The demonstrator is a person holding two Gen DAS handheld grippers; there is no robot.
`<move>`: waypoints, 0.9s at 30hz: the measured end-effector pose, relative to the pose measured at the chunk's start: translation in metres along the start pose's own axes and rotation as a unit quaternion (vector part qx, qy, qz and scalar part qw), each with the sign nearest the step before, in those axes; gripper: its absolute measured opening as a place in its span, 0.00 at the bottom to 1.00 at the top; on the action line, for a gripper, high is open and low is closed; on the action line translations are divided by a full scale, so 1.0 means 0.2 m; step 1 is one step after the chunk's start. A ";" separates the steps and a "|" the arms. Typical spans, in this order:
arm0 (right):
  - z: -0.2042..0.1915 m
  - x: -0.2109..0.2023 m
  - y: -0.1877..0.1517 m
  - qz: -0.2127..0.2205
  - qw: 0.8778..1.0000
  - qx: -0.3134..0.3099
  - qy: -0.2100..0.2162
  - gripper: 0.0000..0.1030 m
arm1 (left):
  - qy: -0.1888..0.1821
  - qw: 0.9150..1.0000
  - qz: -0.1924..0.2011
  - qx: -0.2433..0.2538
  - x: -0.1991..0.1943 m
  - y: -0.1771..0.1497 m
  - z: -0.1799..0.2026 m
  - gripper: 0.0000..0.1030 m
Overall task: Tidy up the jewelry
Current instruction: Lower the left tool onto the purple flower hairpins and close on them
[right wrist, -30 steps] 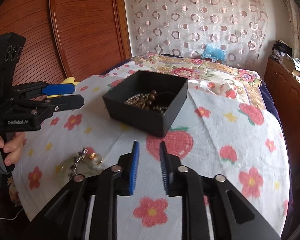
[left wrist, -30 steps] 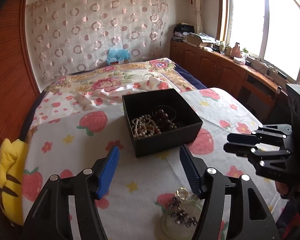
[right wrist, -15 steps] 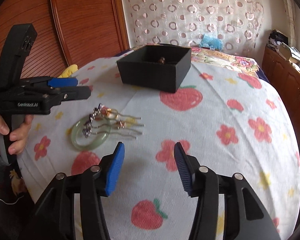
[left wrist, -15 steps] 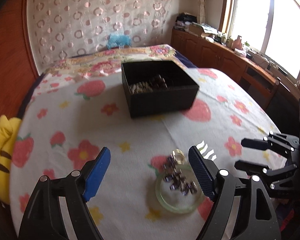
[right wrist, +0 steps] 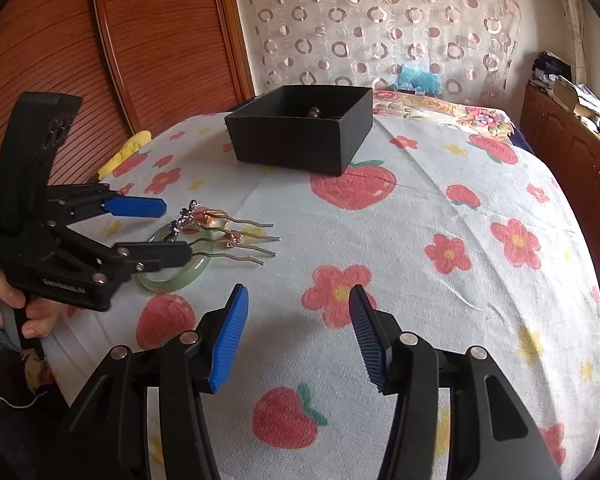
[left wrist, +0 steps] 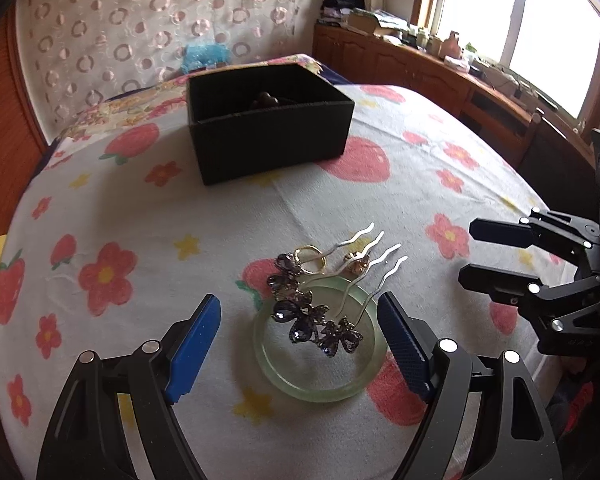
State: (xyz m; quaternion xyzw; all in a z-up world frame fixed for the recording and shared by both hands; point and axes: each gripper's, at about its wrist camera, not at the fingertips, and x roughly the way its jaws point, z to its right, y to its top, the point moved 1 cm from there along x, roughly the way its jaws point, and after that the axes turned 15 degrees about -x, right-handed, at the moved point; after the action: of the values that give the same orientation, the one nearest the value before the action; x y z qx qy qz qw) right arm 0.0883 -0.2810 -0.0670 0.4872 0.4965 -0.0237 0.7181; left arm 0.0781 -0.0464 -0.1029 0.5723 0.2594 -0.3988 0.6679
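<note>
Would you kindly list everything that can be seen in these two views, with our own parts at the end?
black box: one, black, open, far side of the bedspread, dark beads inside
green bangle: one, pale green, flat on the bedspread, between the left fingers
jewelled hairpin: one, purple stones, lying across the bangle
gold ring: one, gold, just beyond the bangle
wavy hairpins: several, silver, prongs pointing away from the bangle
bedspread: one, white with red strawberries and flowers
yellow plush: one, yellow, bed's left edge
cabinets: brown wood, under the window
left hand-held gripper: one, black with blue pads, open above the bangle
right hand-held gripper: one, black with blue pads, open, empty
hand: one, holding the left grip
</note>
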 end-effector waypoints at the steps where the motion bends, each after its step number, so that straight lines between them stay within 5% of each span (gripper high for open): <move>1: 0.00 0.00 0.00 0.000 1.000 0.001 0.001 0.53 | -0.001 1.000 -0.003 0.000 0.01 0.00 0.00 0.75; 11: 0.00 0.01 0.00 -0.003 1.000 0.003 0.005 0.53 | -0.013 1.000 -0.011 0.011 0.05 0.05 0.02 0.76; 23: 0.00 0.02 -0.01 -0.004 1.000 0.002 0.009 0.54 | -0.028 1.000 0.008 -0.011 -0.01 0.05 -0.01 0.32; 27: -0.01 0.02 -0.01 -0.007 1.000 0.001 0.009 0.54 | -0.028 0.999 0.013 -0.017 -0.03 0.04 -0.02 0.32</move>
State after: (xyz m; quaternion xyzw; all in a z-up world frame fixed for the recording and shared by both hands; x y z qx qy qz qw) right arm 0.0887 -0.2784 -0.0711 0.4848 0.5062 -0.0245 0.7128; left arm 0.0813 -0.0414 -0.0937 0.5525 0.2404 -0.4016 0.6897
